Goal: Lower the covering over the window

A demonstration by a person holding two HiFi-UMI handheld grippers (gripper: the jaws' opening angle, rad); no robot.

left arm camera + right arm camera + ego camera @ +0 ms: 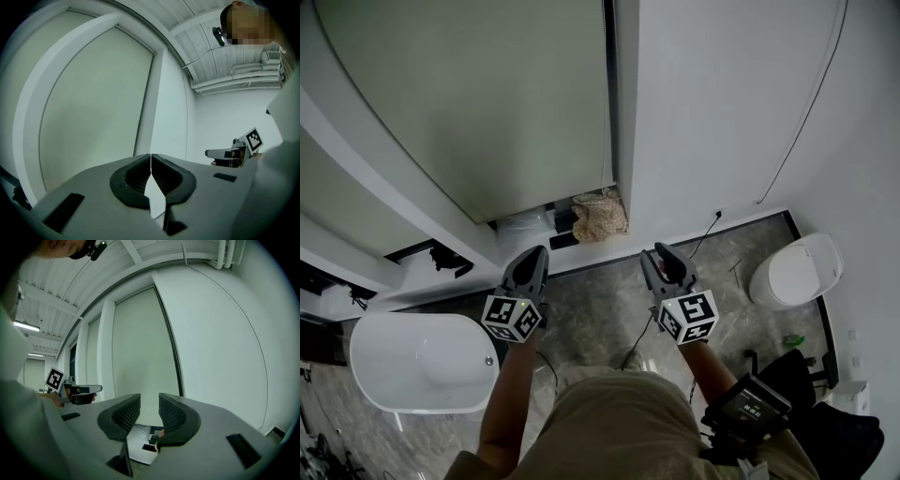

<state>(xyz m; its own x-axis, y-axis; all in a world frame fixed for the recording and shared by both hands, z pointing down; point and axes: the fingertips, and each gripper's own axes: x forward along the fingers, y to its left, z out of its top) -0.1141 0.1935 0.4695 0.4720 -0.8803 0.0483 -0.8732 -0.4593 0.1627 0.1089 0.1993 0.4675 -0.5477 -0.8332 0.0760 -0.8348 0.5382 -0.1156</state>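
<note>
Right gripper (149, 403): held level, jaws parted to a moderate gap with nothing between them. The lower edge of the roller blind (140, 352) shows through that gap. Left gripper (151, 159): also level, jaws pressed together on nothing. Both point at the window wall side by side, well apart from it and touching nothing.

The roller blind hangs straight ahead of both and is already most of the way down. Its bottom edge runs crosswise, and a low strip beneath it is uncovered, where a tan bag (600, 216) sits. The blind's right edge meets a dark frame strip (608, 94). The right gripper is the nearer to that edge, so it is judged the likelier to make the reach.

Whether a pull cord hangs along that strip is hard to make out; only a thin pale line shows there in the head view. The head view cuts off the blind's top, and in the left gripper view the gripper's own body hides its bottom edge.
</note>
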